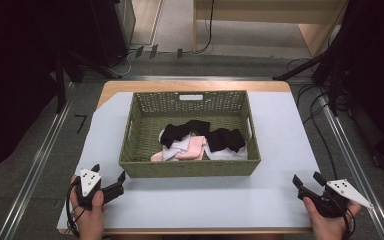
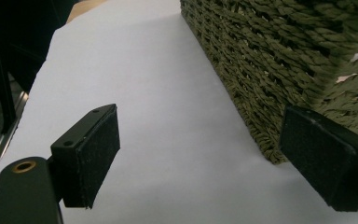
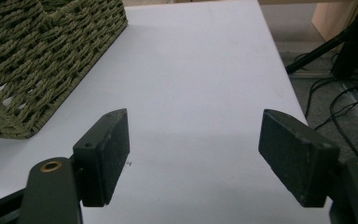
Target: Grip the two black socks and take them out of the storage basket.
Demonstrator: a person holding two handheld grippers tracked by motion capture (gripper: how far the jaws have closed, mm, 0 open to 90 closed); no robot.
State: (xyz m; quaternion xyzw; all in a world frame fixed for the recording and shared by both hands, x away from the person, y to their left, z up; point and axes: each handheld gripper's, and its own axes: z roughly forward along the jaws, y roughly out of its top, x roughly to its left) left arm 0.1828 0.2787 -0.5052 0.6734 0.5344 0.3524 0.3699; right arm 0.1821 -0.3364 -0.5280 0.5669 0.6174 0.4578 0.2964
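Socks (image 1: 200, 141) (count unclear) lie heaped in the basket (image 1: 135, 150); white-covered counter (image 1: 280, 130), dark room. Both grippers' jaws gape wide, empty.

Basket (image 3: 37, 60) cut off at edge

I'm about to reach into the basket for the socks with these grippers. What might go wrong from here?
The socks lie tangled in one heap, black over pink and white, so one pinch may lift several at once. The basket has tall woven walls; a gripper coming in low could catch the near rim and shove it across the sheet. The left gripper already sits close to the basket's corner, while the right gripper is well away from it; both are open and empty.
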